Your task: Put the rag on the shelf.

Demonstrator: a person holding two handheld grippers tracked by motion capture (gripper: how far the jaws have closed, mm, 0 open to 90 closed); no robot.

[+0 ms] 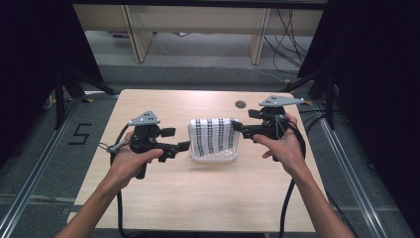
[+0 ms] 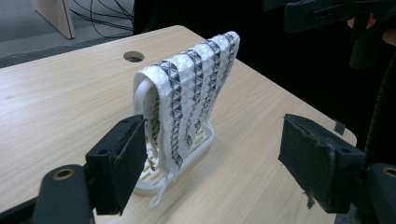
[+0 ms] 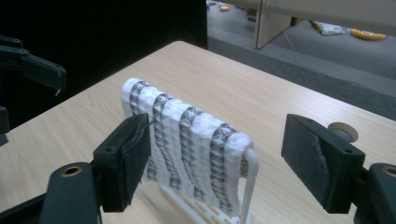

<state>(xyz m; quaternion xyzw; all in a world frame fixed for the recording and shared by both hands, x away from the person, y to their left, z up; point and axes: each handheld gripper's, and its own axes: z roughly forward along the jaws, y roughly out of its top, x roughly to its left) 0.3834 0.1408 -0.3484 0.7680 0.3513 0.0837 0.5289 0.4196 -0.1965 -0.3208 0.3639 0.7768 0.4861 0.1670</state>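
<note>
A light wooden table (image 1: 208,193) fills the middle of the scene, with a small round cable hole (image 1: 240,104) near its far edge, right of centre. Beyond the table stand pale wooden furniture legs (image 1: 136,34) on a grey floor, with loose black cables (image 1: 285,34) at the far right.

At the table's centre sits a white plastic rack (image 1: 214,157) with a slotted base and an upright looped frame. A white towel with dark zigzag stripes (image 1: 214,135) hangs draped over the top bar of the frame, its lower edge reaching down to the base.

The left gripper (image 1: 184,146), held in the person's left hand (image 1: 132,161), sits just left of the rack, its tips close to the towel's left edge. In the left gripper view its jaws stand wide apart, empty, the rack between them farther off.

The right gripper (image 1: 236,126), held in the right hand (image 1: 282,146), is just right of the rack, at the towel's upper right corner. In the right gripper view its jaws are also spread wide, gripping nothing.
</note>
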